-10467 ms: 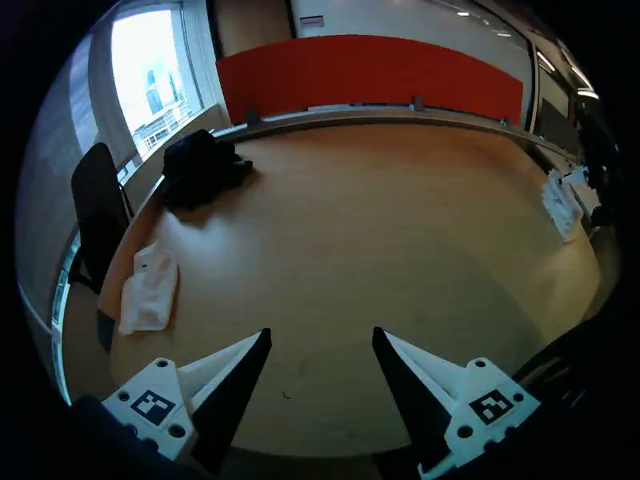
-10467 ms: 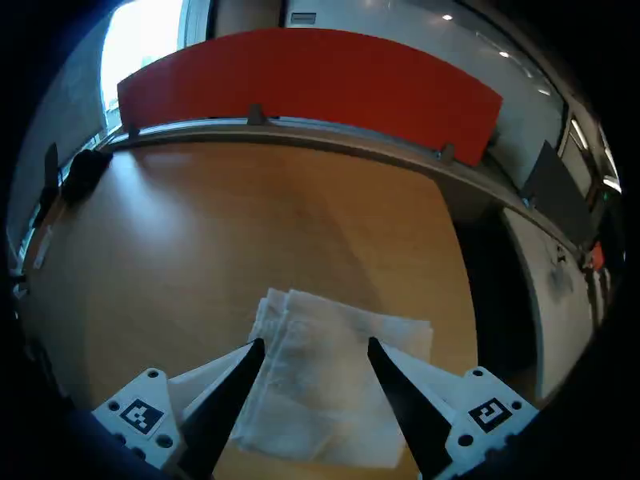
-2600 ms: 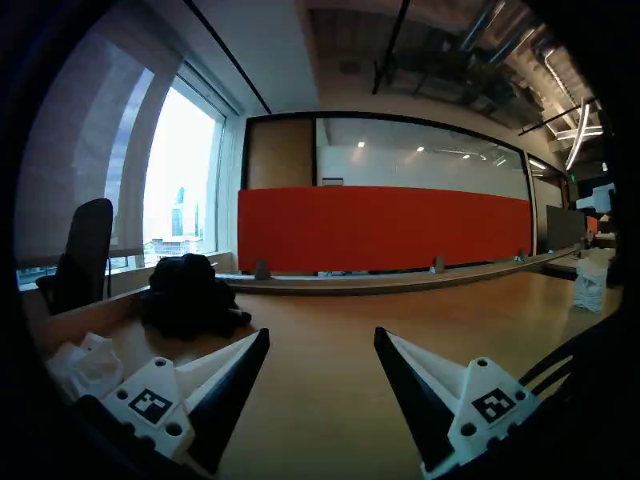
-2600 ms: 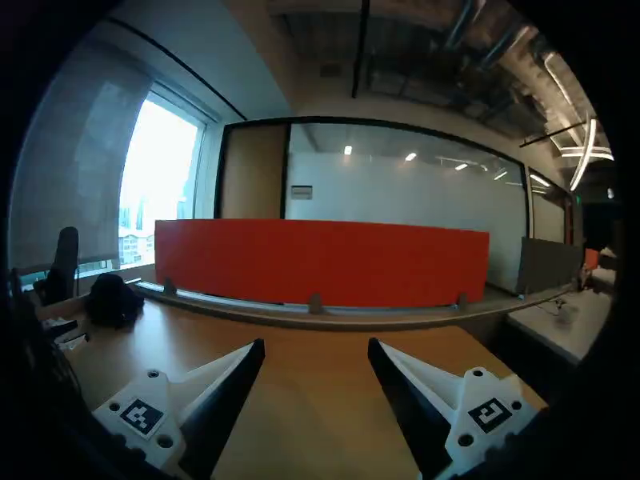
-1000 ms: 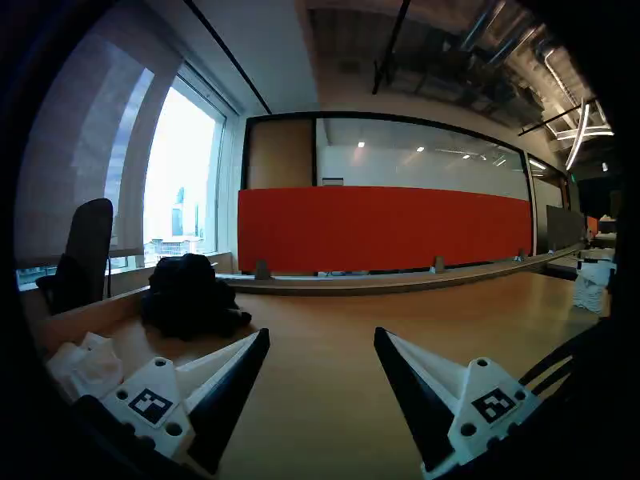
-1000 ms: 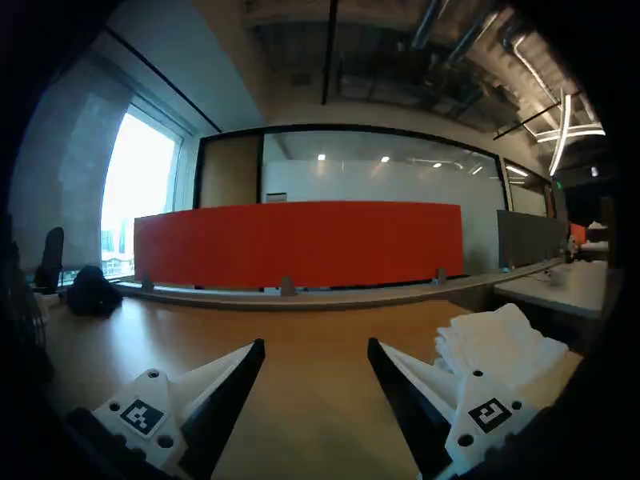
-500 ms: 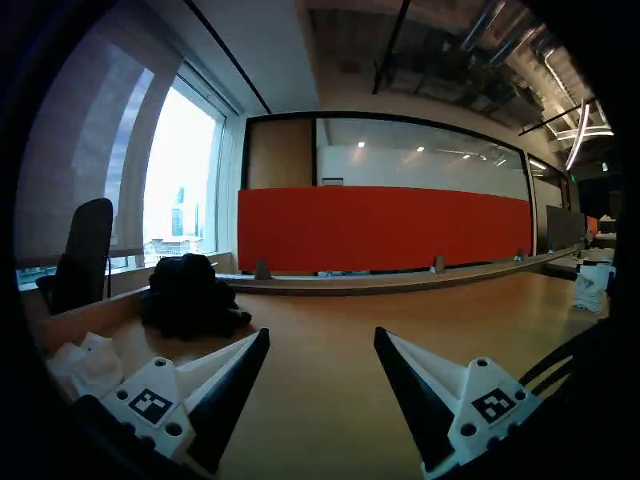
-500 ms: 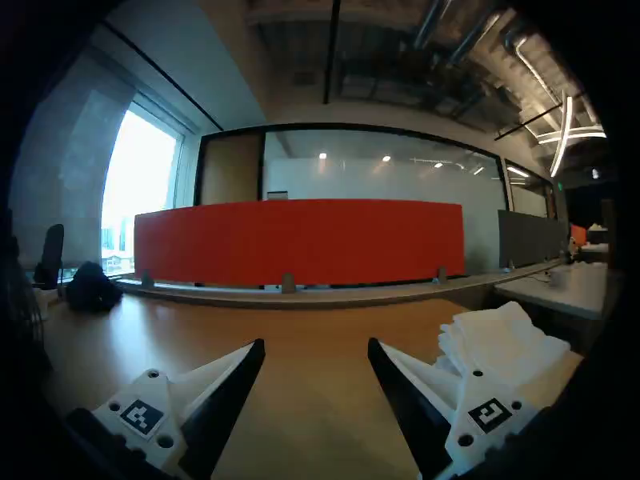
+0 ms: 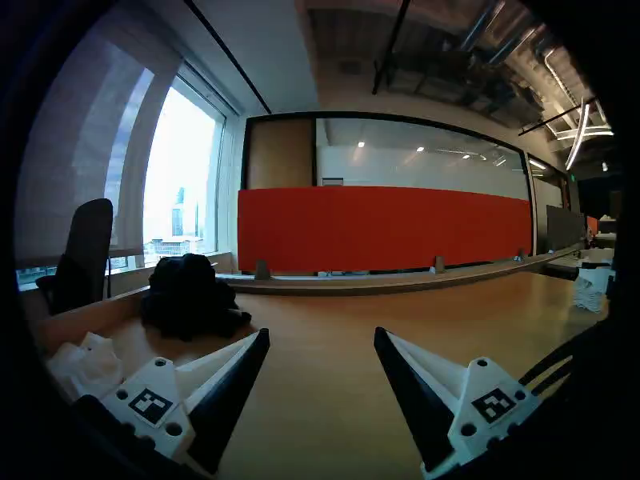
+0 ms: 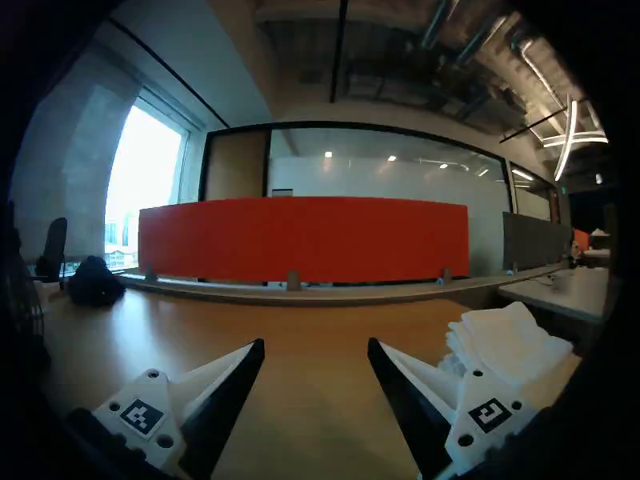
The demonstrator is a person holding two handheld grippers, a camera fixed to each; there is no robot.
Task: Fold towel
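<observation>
A black bag (image 9: 190,294) sits on the wooden table (image 9: 448,312) before a red partition (image 9: 384,228).

In the left gripper view, the table (image 9: 336,320) runs back to a partition panel (image 9: 384,228) standing along its far edge. A bag (image 9: 190,296) sits on the table's far left, a chair (image 9: 80,256) behind it by the window (image 9: 180,188). A towel (image 9: 88,364) lies nearer, at the left edge. In the right gripper view, a stack of towels (image 10: 504,340) lies on the table's right side, a neighbouring desk (image 10: 560,300) beyond it.
</observation>
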